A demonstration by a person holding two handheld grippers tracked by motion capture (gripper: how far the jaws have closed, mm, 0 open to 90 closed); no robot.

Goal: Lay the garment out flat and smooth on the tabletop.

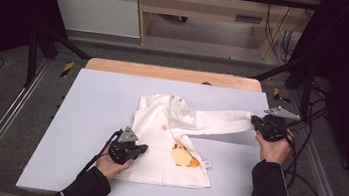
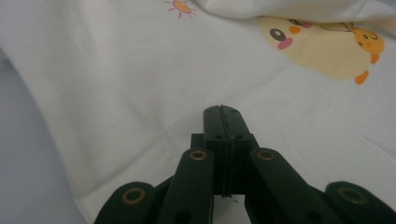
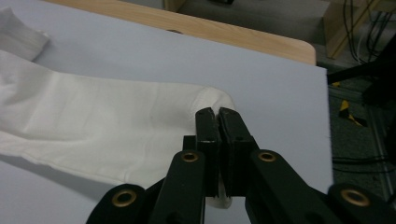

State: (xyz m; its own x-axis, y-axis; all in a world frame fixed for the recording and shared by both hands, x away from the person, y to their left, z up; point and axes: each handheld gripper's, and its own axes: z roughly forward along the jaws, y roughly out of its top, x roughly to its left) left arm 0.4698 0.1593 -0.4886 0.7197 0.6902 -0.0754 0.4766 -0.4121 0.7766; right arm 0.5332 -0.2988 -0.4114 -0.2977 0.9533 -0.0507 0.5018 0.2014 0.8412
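1. In the high view, a small white long-sleeved shirt (image 1: pixel 169 143) was seen spread on the pale blue mat (image 1: pixel 89 118) near the middle of the table. One sleeve (image 1: pixel 220 121) was drawn out straight toward the right edge, apparently so that it could be flattened or folded. The left gripper (image 1: pixel 131 151) was set on the shirt's near left part, probably to pin the body in place. The right gripper (image 1: pixel 259 124) was held at the cuff end of the sleeve.

2. In the left gripper view, the jaws were seen pressed together with nothing visibly between them, their tips resting over plain cream fabric (image 2: pixel 116 93). A yellow chick print (image 2: pixel 322 51) and a small orange sun (image 2: pixel 181 7) were shown farther off on the shirt front.

3. In the right gripper view, the jaws were seen nearly closed on the sleeve cuff (image 3: pixel 218 99), with cloth pinched between them. The sleeve was laid flat and lightly creased across the mat, with the wooden table edge (image 3: pixel 224 32) beyond.
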